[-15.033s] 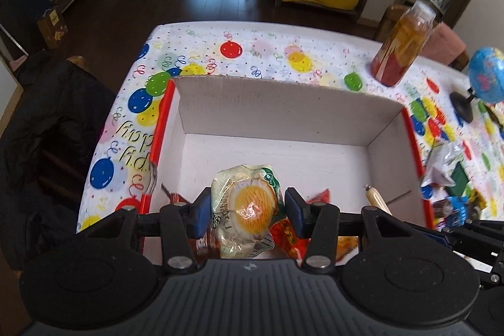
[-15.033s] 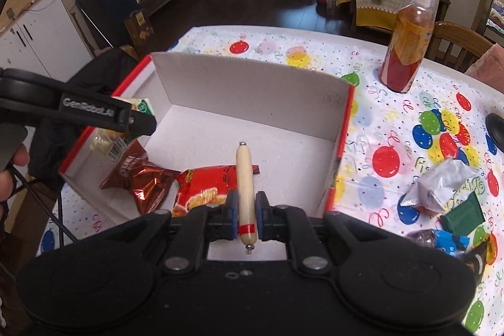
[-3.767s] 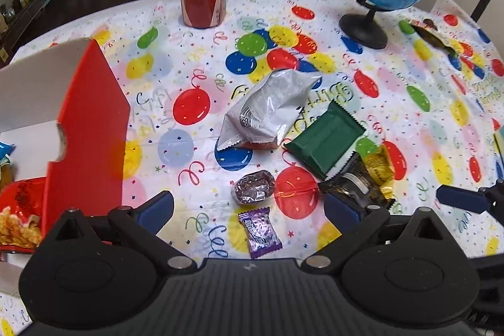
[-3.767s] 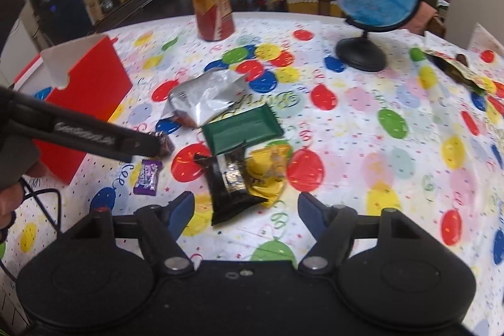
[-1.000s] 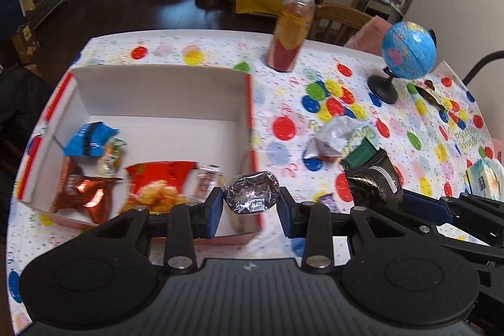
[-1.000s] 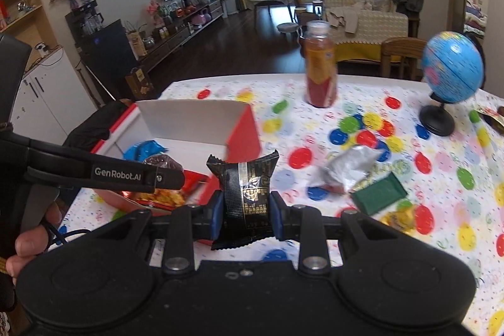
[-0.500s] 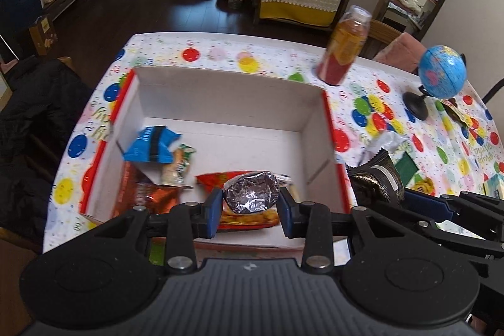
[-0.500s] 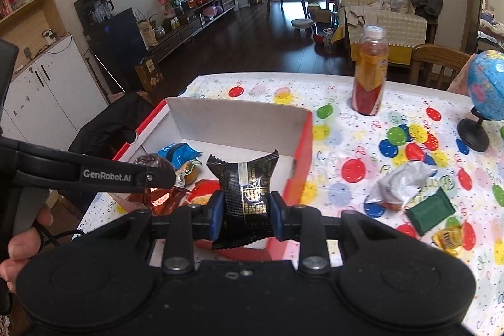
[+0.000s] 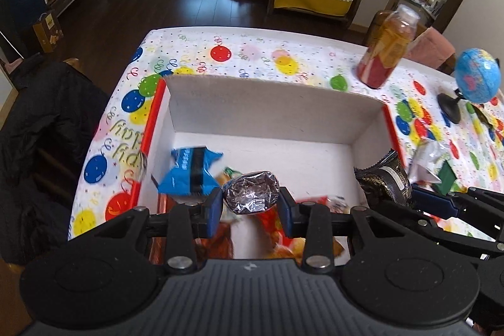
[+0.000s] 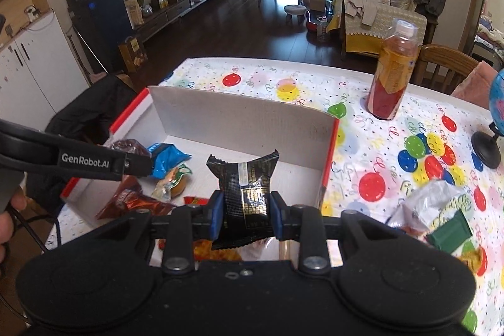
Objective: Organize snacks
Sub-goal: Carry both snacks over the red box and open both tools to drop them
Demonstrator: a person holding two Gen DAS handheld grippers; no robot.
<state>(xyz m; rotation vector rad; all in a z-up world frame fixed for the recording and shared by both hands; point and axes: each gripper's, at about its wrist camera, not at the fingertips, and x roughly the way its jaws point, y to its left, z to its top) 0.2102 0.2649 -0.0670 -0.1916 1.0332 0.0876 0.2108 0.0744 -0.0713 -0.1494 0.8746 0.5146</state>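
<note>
My left gripper (image 9: 251,211) is shut on a round silver foil candy (image 9: 251,196), held over the near part of the white cardboard box (image 9: 274,115) with red edges. My right gripper (image 10: 246,218) is shut on a black snack packet with gold print (image 10: 245,186), also over the box (image 10: 245,122) near its right wall; the same packet (image 9: 382,181) shows at the right of the left wrist view. Inside the box lie a blue packet (image 9: 189,167), a red chip bag (image 9: 283,229) and a brown foil packet (image 10: 132,202).
On the balloon-print tablecloth right of the box lie a silver bag (image 10: 425,203) and a green packet (image 10: 449,233). A juice bottle (image 10: 393,71) and a small globe (image 9: 477,76) stand further back. A chair with a dark jacket (image 9: 41,128) is at the left.
Both grippers have moved left from the open tablecloth to over the box, each still shut on its snack. The box now fills the middle of both views.
</note>
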